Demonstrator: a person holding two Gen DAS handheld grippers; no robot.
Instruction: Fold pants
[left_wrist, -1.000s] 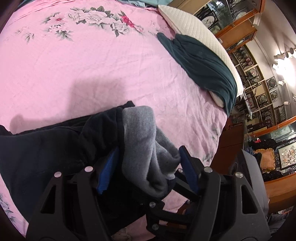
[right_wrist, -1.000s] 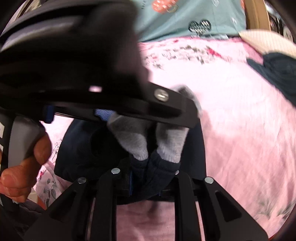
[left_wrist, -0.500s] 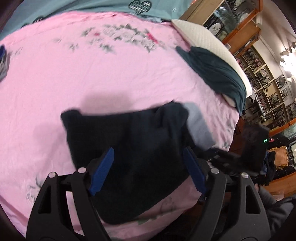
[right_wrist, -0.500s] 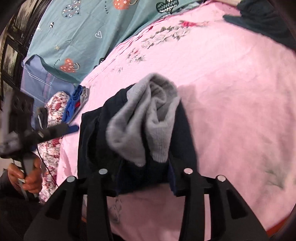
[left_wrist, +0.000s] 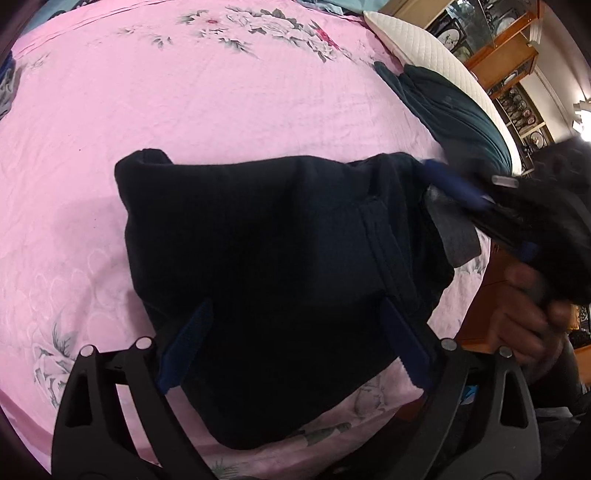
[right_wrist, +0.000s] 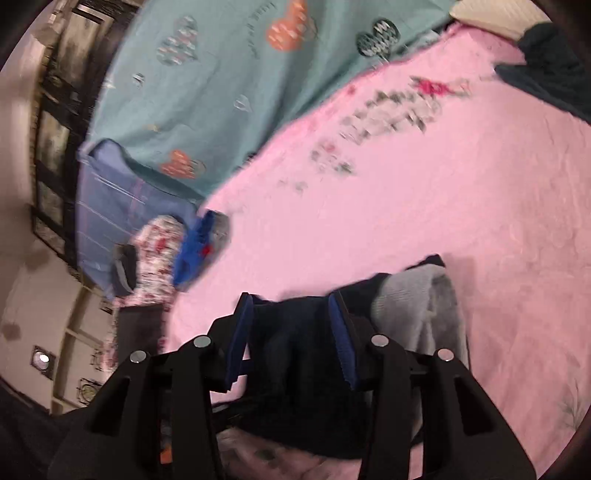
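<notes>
Dark navy fleece pants (left_wrist: 266, 236), folded bundle, lie on pink floral bedspread (left_wrist: 221, 92), long axis across my view. My left gripper (left_wrist: 295, 347): jaws wide, empty, above near edge. My right gripper (right_wrist: 291, 339): jaws parted, at grey-lined end (right_wrist: 424, 310), nearer.

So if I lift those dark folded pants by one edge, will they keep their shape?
Probably not. The pants look like soft, thick knit, lying bunched with rounded folds, so they would likely droop and unfold. The grey cuffs already spill loose, and the fabric looks grippy rather than slippery.
</notes>
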